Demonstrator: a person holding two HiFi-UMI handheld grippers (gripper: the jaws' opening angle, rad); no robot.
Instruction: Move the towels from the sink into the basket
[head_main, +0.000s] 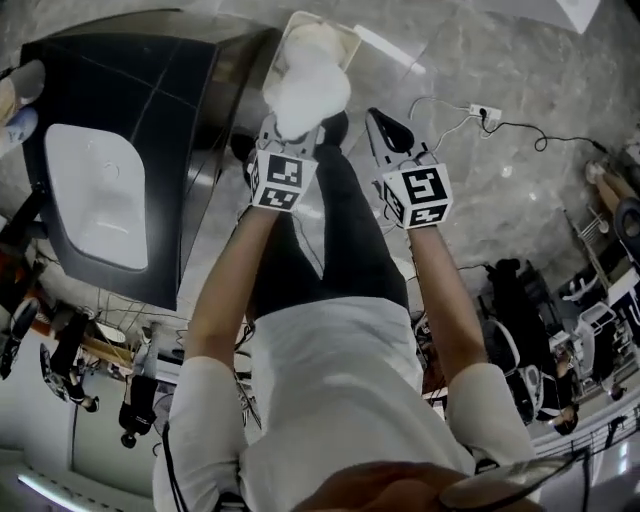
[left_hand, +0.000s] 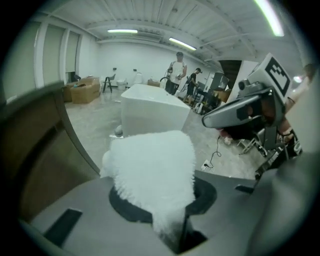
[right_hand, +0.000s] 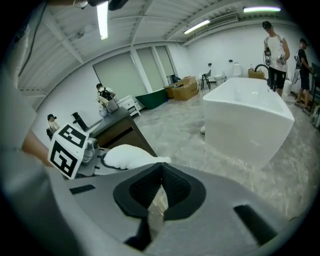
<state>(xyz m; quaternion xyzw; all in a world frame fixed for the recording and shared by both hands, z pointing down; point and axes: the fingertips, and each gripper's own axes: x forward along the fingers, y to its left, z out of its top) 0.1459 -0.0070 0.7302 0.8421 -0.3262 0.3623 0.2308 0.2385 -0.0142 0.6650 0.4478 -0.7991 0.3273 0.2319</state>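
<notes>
Head view showed the left gripper (head_main: 297, 128) clamped on a fluffy white towel (head_main: 306, 85), which was bunched upright above its jaws. The white basket (head_main: 348, 42) lay straight ahead, just beyond it on the floor. The right gripper (head_main: 383, 128) hung alongside, jaws together and empty, and the sink (head_main: 95, 195) lay off to the left.

Sink (head_main: 95, 195) left of person, basket (head_main: 345, 40) ahead. Towel (head_main: 308, 90) in left gripper (head_main: 292, 140), before basket. Right gripper (head_main: 385, 128) just right.
</notes>
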